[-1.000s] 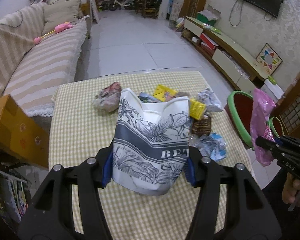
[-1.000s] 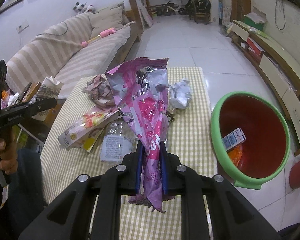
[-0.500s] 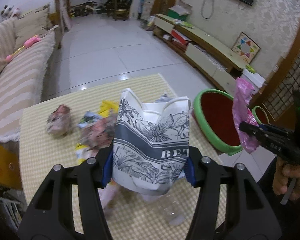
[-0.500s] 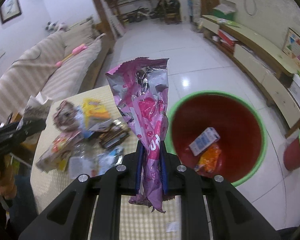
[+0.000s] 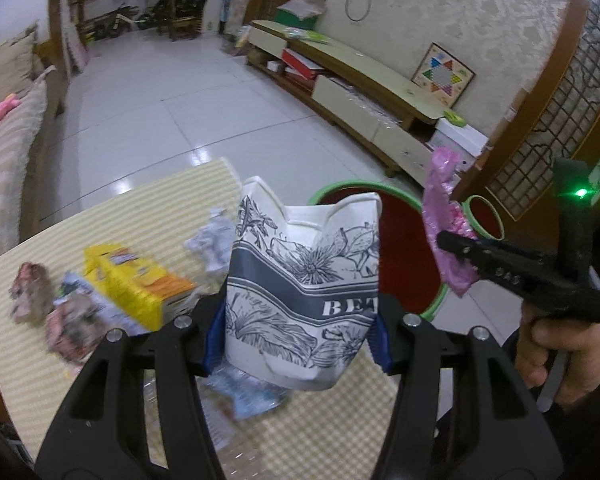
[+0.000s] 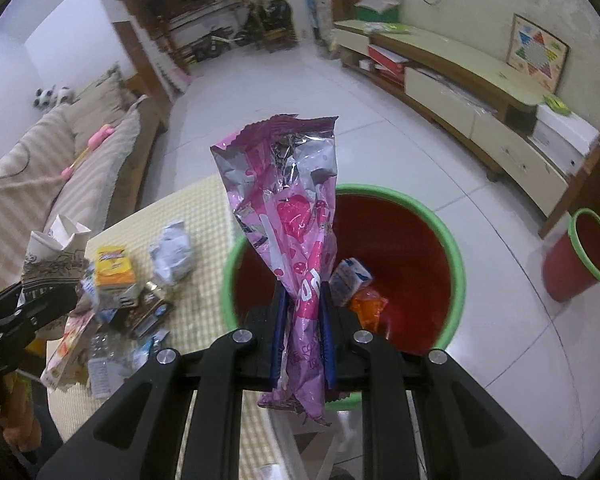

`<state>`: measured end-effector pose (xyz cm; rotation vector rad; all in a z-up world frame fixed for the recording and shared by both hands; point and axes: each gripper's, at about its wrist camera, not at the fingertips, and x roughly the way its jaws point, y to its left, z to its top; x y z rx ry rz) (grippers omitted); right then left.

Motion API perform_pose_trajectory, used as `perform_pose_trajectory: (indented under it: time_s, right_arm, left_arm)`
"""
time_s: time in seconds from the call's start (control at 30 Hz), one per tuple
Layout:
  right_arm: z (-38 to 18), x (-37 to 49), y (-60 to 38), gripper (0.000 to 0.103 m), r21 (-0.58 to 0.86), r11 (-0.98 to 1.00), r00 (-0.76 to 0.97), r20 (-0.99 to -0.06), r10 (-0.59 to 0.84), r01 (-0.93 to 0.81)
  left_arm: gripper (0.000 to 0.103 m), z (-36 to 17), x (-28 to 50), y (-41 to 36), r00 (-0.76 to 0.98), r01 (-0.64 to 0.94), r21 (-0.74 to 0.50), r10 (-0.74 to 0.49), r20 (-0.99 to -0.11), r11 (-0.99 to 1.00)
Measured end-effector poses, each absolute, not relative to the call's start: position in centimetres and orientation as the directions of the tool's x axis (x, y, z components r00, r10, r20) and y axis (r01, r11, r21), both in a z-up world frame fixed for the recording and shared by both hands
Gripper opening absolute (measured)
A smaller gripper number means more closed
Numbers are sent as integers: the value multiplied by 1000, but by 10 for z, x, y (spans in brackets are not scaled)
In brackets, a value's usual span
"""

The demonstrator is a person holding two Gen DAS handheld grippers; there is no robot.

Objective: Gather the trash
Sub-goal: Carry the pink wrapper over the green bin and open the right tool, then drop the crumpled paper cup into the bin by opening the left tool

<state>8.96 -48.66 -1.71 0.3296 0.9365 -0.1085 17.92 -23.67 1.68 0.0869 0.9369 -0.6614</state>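
The left tongs (image 5: pixel 298 340) squeeze a crumpled paper cup (image 5: pixel 304 292) above the checked surface (image 5: pixel 320 432); the right tongs (image 6: pixel 303 340) pinch a pink wrapper (image 6: pixel 290 216) over the red bin (image 6: pixel 404 248); more trash (image 6: pixel 172 254) lies on the surface, left of the bin.

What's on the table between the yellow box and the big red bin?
In the right wrist view, a crumpled white paper ball lies on the table between the yellow box and the red bin.

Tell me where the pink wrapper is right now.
The pink wrapper is clamped in the right gripper, over the near rim of the big red bin beside the table.
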Motion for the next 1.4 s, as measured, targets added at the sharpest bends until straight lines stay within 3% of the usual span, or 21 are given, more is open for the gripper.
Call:
perform_pose_trajectory:
  time_s: [0.63, 0.97, 1.0, 1.07, 1.1, 1.13, 1.2, 1.27, 1.37, 1.4]
  right_arm:
    - [-43, 95, -518, 15, 249, 904, 531, -847, 29, 347]
    - [-42, 98, -524, 16, 270, 891, 540, -841, 33, 366]
    - [-43, 96, -522, 18, 270, 891, 541, -840, 33, 365]
    - [-42, 96, -521, 20, 268, 889, 543, -839, 27, 370]
    - [-42, 96, -523, 27, 269, 888, 544, -839, 26, 372]
    - [-41, 95, -523, 31, 270, 886, 547, -837, 23, 376]
    - [-40, 95, -523, 44, 269, 885, 550, -835, 18, 379]
    - [-38, 95, -523, 48, 268, 886, 554, -833, 16, 378]
    - [-36, 95, -522, 65, 261, 889, 562, -827, 4, 376]
    - [-36, 95, -522, 66, 260, 890, 564, -826, 3, 375]
  left_arm:
    - [54, -17, 214, -330, 222, 580, -352, -558, -799, 735]
    - [54, -20, 228, -346, 151, 546, -456, -617, -772, 703]
    - [54, -19, 229, -348, 151, 543, -461, -622, -768, 702]
    - [69, -17, 230, -347, 157, 535, -467, -626, -764, 704]
    - [83, -15, 231, -345, 179, 524, -459, -620, -764, 717]
    - [87, -13, 232, -340, 189, 519, -458, -620, -762, 722]
    - [87, -10, 232, -336, 189, 514, -466, -625, -758, 720]
    - [89, -7, 233, -330, 196, 508, -464, -623, -758, 725]
    - [93, 0, 234, -320, 220, 496, -461, -620, -753, 736]
    - [94, 3, 234, -316, 226, 490, -463, -622, -750, 738]
